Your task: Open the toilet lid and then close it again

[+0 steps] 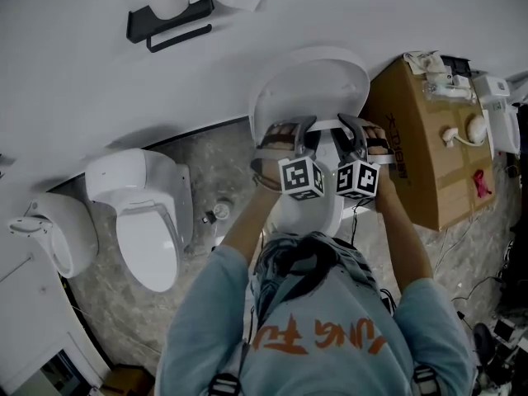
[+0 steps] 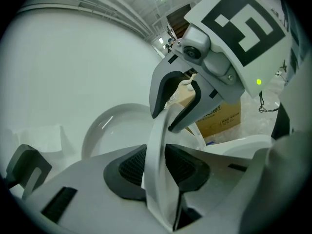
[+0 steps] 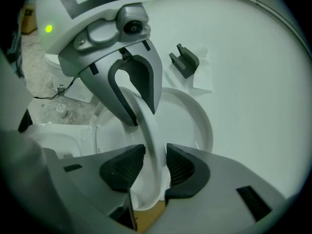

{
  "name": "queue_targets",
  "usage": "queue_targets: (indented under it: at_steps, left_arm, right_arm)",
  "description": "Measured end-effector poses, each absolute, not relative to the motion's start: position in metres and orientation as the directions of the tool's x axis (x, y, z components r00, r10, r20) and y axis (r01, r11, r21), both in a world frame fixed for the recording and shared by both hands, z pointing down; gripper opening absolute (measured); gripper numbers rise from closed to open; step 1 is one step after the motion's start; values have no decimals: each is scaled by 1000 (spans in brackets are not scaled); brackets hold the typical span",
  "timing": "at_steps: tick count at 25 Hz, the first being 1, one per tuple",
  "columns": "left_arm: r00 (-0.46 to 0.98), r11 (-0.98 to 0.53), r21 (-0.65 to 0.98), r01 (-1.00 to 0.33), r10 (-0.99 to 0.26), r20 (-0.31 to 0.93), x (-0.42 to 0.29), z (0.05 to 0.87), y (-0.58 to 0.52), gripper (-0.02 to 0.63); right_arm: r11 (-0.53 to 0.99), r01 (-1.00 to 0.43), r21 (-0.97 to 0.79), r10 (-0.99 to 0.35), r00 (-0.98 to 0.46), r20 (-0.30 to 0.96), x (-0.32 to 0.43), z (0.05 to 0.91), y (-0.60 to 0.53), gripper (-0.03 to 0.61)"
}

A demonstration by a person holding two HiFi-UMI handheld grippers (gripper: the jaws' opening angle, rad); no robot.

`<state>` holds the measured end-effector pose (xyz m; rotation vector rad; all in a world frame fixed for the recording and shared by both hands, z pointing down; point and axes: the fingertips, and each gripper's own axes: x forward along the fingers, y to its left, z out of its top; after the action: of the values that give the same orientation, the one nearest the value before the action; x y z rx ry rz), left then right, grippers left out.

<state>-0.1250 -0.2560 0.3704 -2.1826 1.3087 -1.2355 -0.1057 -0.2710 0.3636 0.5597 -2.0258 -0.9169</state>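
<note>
Looking down through the head view, I see both tools up at the toilet straight ahead, with its lid (image 1: 309, 89) raised and leaning back toward the white wall (image 1: 82, 81). The bowl (image 1: 290, 214) shows below the two marker cubes.

My left gripper (image 2: 156, 167) is pinching the rim of the lid: in the left gripper view the white edge runs up between the two dark ribbed pads, and both pads sit against it. My right gripper (image 3: 156, 167) has the same rim a little farther along. In the right gripper view the edge stands between its pads with no gap that I can make out, so I read that one as clamped on the rim too. Each gripper view shows the other tool straddling the rim just beyond its own jaws, and the two stand close side by side.

A second toilet (image 1: 148, 229) stands well to the left on the marbled floor (image 1: 214, 172). A cardboard box (image 1: 417, 155) sits just right of the toilet I am working on, with small white items on top. A black paper holder (image 1: 169, 23) is fixed to the wall above.
</note>
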Motion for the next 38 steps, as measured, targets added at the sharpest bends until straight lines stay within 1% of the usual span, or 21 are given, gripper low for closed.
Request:
queue_targets:
  at_steps: [15, 20, 25, 30, 35, 38]
  left_arm:
    - [260, -575, -522, -630, -790, 556, -163, 378, -330, 138]
    - [295, -592, -510, -625, -783, 547, -165, 378, -334, 138]
    - [298, -588, -510, -628, -786, 541, -165, 377, -332, 137]
    - [297, -600, -489, -633, -772, 562, -161, 376, -324, 130]
    - [275, -603, -471, -644, -756, 594, -155, 375, -312, 126]
    - [247, -598, -459, -657, -746, 618, -146, 375, -301, 126]
  right_arm:
    - [728, -38, 685, -583, -561, 588, -143, 372, -345, 150]
    - [743, -41, 668, -567, -569, 596, -145, 372, -350, 150]
    - [752, -46, 658, -564, -563, 605, -146, 372, -348, 150]
    - [774, -41, 632, -540, -565, 624, -143, 370, -340, 152]
    - [798, 7, 603, -482, -594, 644, -136, 368, -325, 155]
    - [798, 65, 600, -440, -617, 652, -125, 367, -311, 181]
